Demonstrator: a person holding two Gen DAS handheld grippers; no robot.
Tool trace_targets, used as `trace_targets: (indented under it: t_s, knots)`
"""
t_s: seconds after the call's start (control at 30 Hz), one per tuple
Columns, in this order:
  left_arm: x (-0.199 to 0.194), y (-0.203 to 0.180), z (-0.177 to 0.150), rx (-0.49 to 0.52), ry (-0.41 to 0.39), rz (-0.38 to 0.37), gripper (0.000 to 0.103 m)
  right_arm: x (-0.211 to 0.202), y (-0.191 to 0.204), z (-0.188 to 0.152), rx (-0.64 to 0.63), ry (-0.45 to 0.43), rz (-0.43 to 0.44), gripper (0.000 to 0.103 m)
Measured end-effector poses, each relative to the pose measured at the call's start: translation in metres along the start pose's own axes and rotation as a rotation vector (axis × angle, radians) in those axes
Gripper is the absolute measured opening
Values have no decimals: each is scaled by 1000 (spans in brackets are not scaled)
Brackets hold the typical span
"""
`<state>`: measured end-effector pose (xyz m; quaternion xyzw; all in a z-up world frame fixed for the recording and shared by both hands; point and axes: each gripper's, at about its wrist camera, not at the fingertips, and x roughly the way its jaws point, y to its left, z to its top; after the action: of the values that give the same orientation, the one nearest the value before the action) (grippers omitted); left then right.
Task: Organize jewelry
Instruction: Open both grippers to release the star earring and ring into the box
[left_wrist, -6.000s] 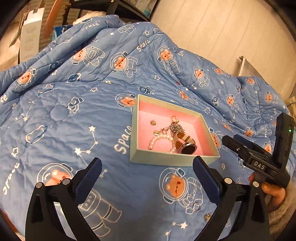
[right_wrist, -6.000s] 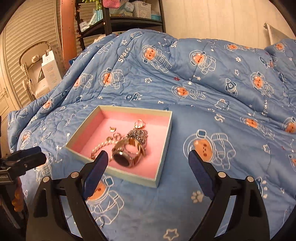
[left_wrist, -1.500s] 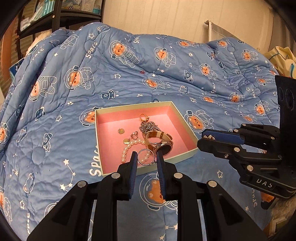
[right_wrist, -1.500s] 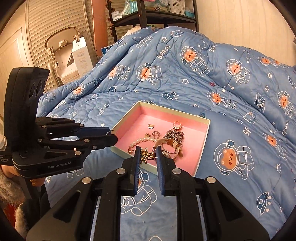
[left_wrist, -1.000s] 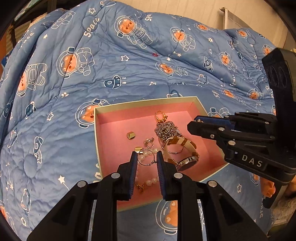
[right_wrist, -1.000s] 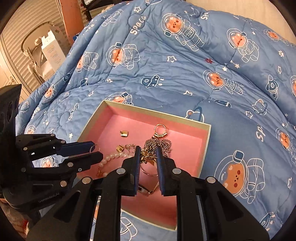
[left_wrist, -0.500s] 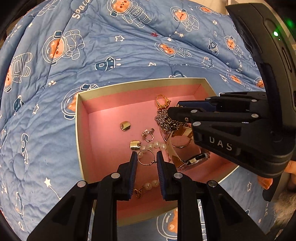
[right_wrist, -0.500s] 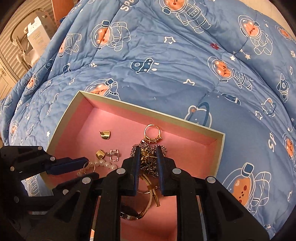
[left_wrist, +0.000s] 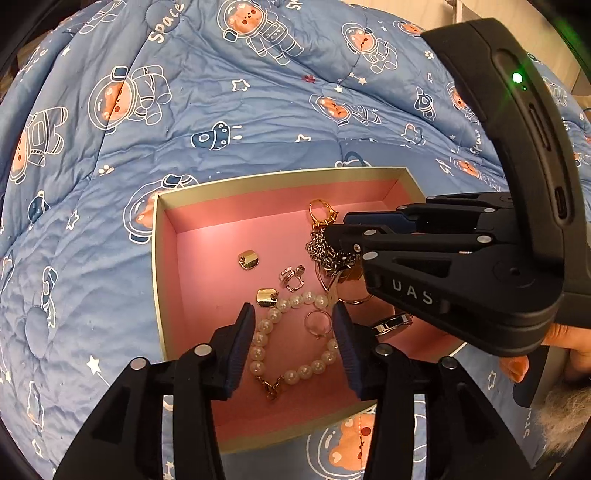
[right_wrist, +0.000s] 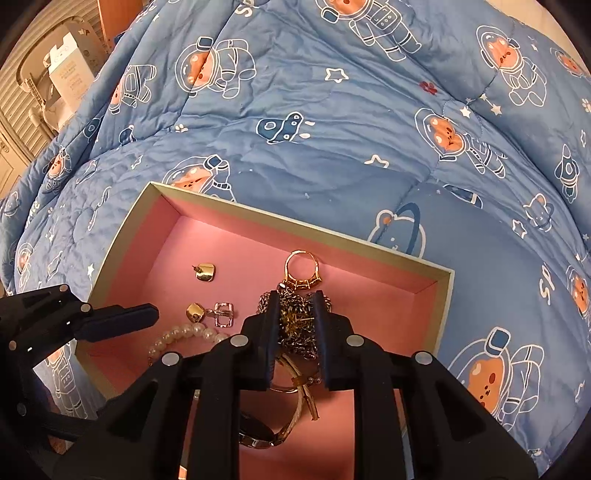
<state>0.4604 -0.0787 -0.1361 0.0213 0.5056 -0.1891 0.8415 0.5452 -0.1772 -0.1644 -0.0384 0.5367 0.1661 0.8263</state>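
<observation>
Blue quilted bedspread (left_wrist: 229, 122) printed with astronaut bears and stars fills both views and carries a shallow rectangular box with pale outer walls and a pink lining (left_wrist: 207, 258), which holds all the jewelry. Largest within it is the black right gripper (right_wrist: 294, 314), reaching in from the box's right side in the left wrist view; its jaws are opening slightly, yet the blue pads (right_wrist: 272, 332) still press on a tangled silver chain (right_wrist: 295, 325) bunched between them near the middle of the box. The black left gripper (left_wrist: 293, 332) hangs over the near part of the box with its jaws opening, spread either side of a white pearl bracelet with a gold clasp (left_wrist: 291, 373) and a thin silver ring (left_wrist: 317, 323), gripping neither. A watch with a dark round face and a beige strap (right_wrist: 258, 434) lies toward the near right corner, partly hidden under the right gripper. A gold ring with a stone setting (right_wrist: 302, 271) lies just beyond the chain toward the far wall. Nearer the left wall are two small gold square studs (left_wrist: 248, 259), apart from each other, and a small silver buckle-shaped earring (right_wrist: 222, 314) just beside the nearer stud (left_wrist: 267, 297).
</observation>
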Motion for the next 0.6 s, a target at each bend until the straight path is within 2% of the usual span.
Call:
trace_targets:
  t_s: [0.07,0.13,0.27,0.37,0.4,0.43,0.5,0.53,0.6]
  knots:
    - [-2,-2,1,6,-5,-3,46,-2,0,0,3,-8,10,28]
    - [-5,-3,1,4,-11,-6,50,-7,1,0,0,-28,11,47]
    - [-13,-6,-1,11,-37,-2,62,-18,2,2,5,-70,32,51]
    - [-22,-10,-6,37,-59,21,65,-30,3,2,-1,-103,40,51]
    - [-29,-11,-8,41,-76,25,67,-35,3,1,-3,-118,42,56]
    - [-35,-11,-10,42,-95,20,73,-41,4,-1,0,-139,42,67]
    - [-49,-12,-14,36,-132,19,84,-56,5,-7,14,-198,48,77]
    - [-55,-13,-17,30,-149,26,88,-64,6,-11,18,-223,52,77]
    - [-66,-13,-23,19,-181,29,90,-78,9,-19,22,-253,39,77]
